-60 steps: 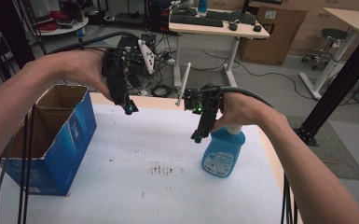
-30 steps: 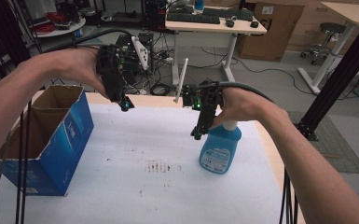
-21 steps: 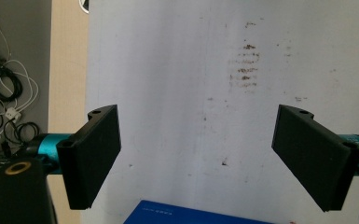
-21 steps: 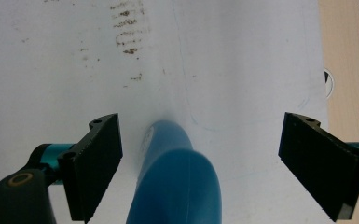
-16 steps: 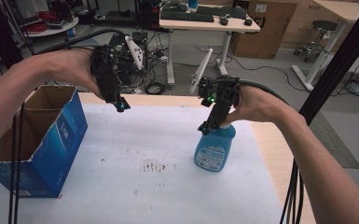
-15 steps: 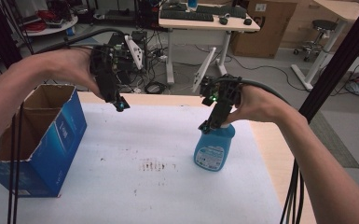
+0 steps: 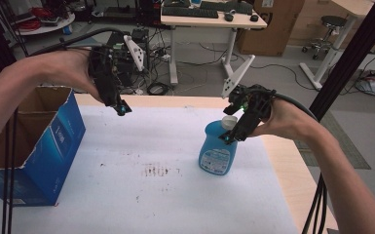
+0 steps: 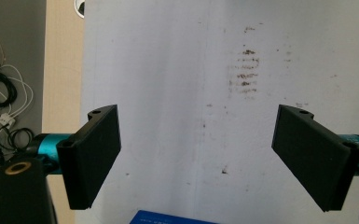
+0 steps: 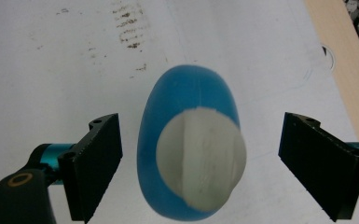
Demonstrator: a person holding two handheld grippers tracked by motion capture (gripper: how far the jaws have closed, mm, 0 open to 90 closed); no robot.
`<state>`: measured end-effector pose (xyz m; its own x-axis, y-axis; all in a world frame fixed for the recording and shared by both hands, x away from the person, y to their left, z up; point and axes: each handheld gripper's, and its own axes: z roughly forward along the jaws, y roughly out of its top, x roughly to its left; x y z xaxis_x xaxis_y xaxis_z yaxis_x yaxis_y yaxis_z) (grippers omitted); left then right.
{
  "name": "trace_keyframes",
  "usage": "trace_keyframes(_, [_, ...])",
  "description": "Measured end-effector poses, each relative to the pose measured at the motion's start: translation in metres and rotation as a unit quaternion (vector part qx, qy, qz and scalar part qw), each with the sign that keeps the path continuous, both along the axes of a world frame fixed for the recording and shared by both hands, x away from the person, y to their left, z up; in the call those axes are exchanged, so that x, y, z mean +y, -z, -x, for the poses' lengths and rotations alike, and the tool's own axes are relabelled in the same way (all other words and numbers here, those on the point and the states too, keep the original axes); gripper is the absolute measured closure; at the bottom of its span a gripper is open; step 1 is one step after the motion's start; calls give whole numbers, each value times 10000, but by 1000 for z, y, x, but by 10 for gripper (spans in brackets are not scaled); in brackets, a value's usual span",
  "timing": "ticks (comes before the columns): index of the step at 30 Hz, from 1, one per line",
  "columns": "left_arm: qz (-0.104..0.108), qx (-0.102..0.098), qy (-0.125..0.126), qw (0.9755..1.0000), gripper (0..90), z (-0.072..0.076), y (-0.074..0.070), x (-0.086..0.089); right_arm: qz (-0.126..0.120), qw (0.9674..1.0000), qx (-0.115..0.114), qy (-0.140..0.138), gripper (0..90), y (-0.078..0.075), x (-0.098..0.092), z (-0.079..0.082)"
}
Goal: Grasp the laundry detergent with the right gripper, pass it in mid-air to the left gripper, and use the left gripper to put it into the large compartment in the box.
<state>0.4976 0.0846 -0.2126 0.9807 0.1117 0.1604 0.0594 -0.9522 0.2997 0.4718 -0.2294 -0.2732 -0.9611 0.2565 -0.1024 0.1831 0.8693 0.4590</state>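
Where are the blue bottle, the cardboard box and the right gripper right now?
blue bottle (image 7: 218,152): high view, on its label, front of the body.
cardboard box (image 7: 58,141): high view, on its blue side wall.
right gripper (image 9: 200,163): right gripper view, midway between its open fingers, over the bottle's white cap.

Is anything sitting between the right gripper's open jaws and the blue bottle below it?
Nothing visible. The right gripper is open directly above the blue bottle, its white cap between the jaws with clear gaps on both sides.

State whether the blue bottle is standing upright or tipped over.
Upright. The blue bottle stands on its base on the table, white cap uppermost, between the right gripper's open jaws.
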Motion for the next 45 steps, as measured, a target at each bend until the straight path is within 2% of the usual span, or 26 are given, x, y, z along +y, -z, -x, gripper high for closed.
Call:
trace_keyframes(3, [22,-11,7,10000,156,1,-1,-1,-120,9999,30,28,126,6,-8,2])
trace_keyframes(6, [29,-27,9,10000,156,2,-1,-1,-361,9993,97,97,126,13,-16,4])
trace_keyframes(9, [16,-68,22,10000,155,2,-1,-2,-544,9985,41,105,126,19,-21,7])
trace_keyframes(12, [23,-74,43,10000,155,2,-1,-2,-605,9981,12,151,126,29,-25,10])
trace_keyframes(15, [46,-95,29,9999,156,2,0,-2,-801,9965,41,215,126,38,-28,11])
trace_keyframes(31, [77,-136,33,9999,156,1,0,2,-1277,9911,50,381,126,75,-33,13])
trace_keyframes(39, [87,-116,19,9999,156,0,1,2,-1554,9869,133,421,126,86,-35,13])
trace_keyframes(45, [80,-119,34,9999,156,-1,2,2,-1635,9855,137,444,126,91,-36,14])
